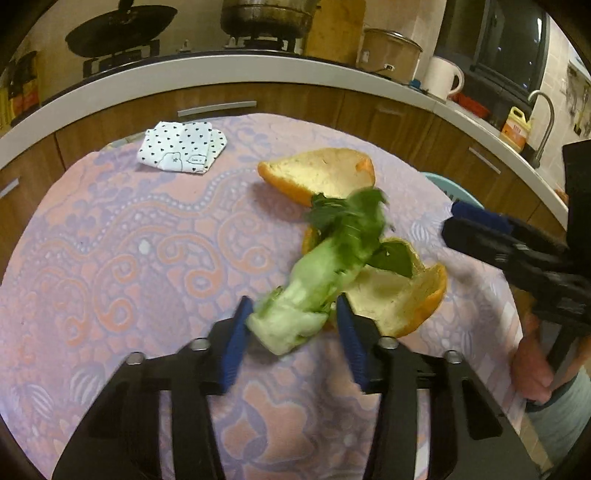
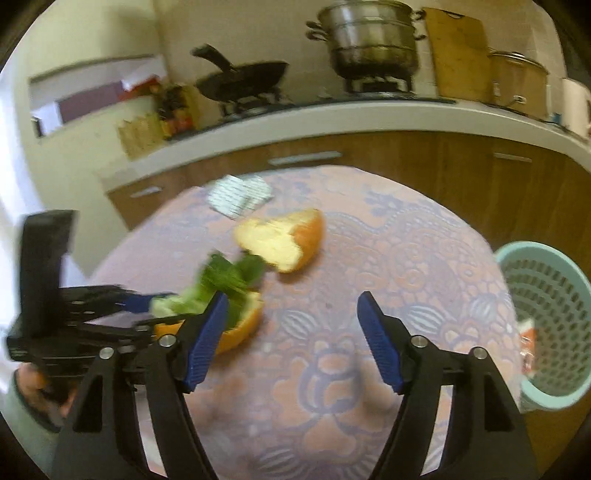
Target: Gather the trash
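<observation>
Peel and a leafy vegetable scrap (image 1: 325,280) lie mid-worktop (image 1: 110,258) on the patterned cloth — the left gripper (image 1: 291,314) pinches the scrap's pale stem end, which rests on the nearer orange peel (image 1: 399,295). A second peel (image 1: 321,173) lies just behind, a folded dotted cloth (image 1: 183,151) farther back. The right gripper (image 2: 291,310) hangs spread and empty — a green basket (image 2: 550,317) stands beyond the worktop's right edge.

Ahead of the claw, past the pink patterned cloth (image 1: 129,229), wooden cabinets (image 2: 406,166) carry a pale worktop (image 1: 221,74). A black wok (image 2: 243,79) and steel steamer pot (image 2: 369,33) sit on the stove, with a wooden cutting board (image 2: 458,55) against the cream wall. A tap (image 1: 546,122) stands far right.
</observation>
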Demonstrator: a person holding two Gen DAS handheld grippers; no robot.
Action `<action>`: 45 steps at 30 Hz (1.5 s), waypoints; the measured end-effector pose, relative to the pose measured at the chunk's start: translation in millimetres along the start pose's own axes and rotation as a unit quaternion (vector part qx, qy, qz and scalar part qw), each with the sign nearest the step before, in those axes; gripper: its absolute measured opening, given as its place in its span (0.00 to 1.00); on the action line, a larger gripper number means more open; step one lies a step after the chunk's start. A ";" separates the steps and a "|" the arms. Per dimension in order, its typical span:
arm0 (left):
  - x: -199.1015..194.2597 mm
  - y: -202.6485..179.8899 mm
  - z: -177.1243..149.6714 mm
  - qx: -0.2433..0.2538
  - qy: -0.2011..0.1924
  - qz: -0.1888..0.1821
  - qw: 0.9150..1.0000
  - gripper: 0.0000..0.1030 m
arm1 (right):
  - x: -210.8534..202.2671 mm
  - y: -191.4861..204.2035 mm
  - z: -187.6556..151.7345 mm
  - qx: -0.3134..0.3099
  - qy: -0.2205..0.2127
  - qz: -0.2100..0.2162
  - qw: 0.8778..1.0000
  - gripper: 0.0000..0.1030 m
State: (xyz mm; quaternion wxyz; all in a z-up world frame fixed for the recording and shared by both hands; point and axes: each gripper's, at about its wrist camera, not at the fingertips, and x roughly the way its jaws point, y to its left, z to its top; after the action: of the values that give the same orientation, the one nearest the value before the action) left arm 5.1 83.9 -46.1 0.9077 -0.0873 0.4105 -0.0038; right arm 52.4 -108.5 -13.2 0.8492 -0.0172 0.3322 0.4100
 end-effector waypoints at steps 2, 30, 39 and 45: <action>-0.9 0.0 0.0 -0.005 -0.002 -0.002 1.000 0.35 | -4.0 2.2 -0.4 -0.005 -0.006 0.015 1.000 0.77; -57.0 70.4 -23.6 -0.170 -0.110 -0.182 0.962 0.32 | 32.0 38.5 -6.0 -0.081 0.098 0.056 0.990 0.92; -82.8 87.9 -41.7 -0.185 -0.122 -0.110 0.969 0.31 | 37.1 48.2 -9.4 -0.105 0.110 0.042 0.987 0.92; -87.2 75.9 -62.9 -0.131 -0.058 -0.075 0.987 0.43 | 39.3 46.8 -9.2 -0.102 0.114 0.045 0.987 0.92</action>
State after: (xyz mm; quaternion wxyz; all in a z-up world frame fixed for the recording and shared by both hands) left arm -104.5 155.8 -34.2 0.9079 -0.2362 0.3459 -0.0134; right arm 31.7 -53.4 -31.7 0.7803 -0.1353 0.3842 0.4745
